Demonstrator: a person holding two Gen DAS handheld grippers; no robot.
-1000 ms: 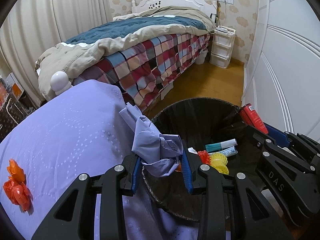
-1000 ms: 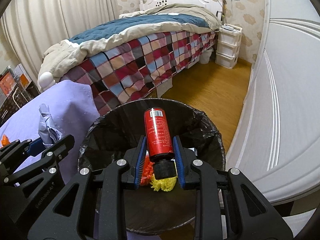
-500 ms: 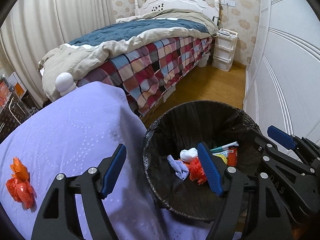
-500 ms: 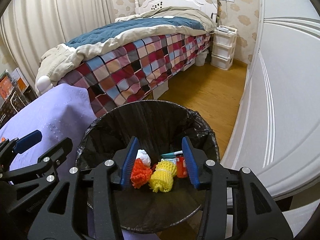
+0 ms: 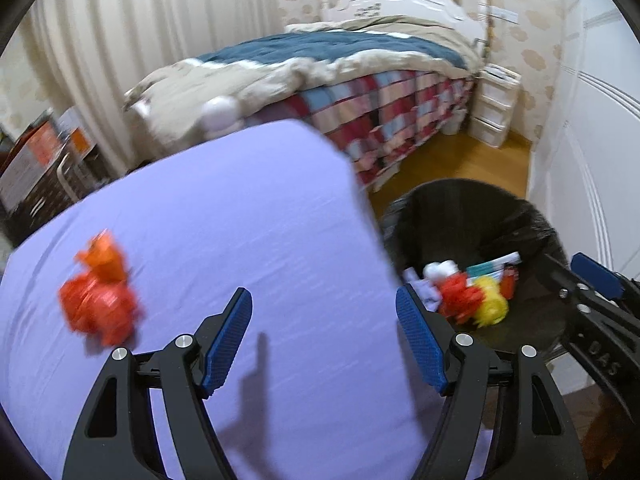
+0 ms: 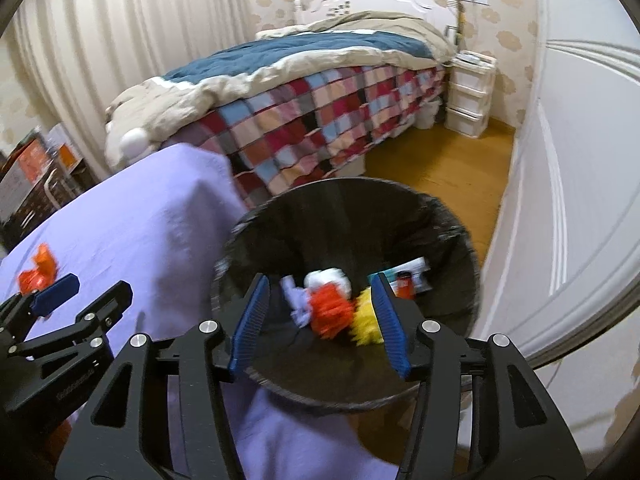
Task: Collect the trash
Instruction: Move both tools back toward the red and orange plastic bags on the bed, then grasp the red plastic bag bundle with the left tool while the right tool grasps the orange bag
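Your left gripper [image 5: 324, 334] is spread and empty over the table [image 5: 248, 216]. Rush, and you could knock the orange wrapper [image 5: 100, 292] away

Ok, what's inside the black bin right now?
In the black bin: a white wad, purple wrapper, orange mesh, yellow mesh, red bottle and a teal-and-white tube. Anything beneath that pile is covered.

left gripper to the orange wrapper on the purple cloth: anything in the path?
Nothing visible. The left gripper is open and empty over bare purple cloth; the orange wrapper lies to its left, nothing between them. The bin stands off the cloth's right edge.
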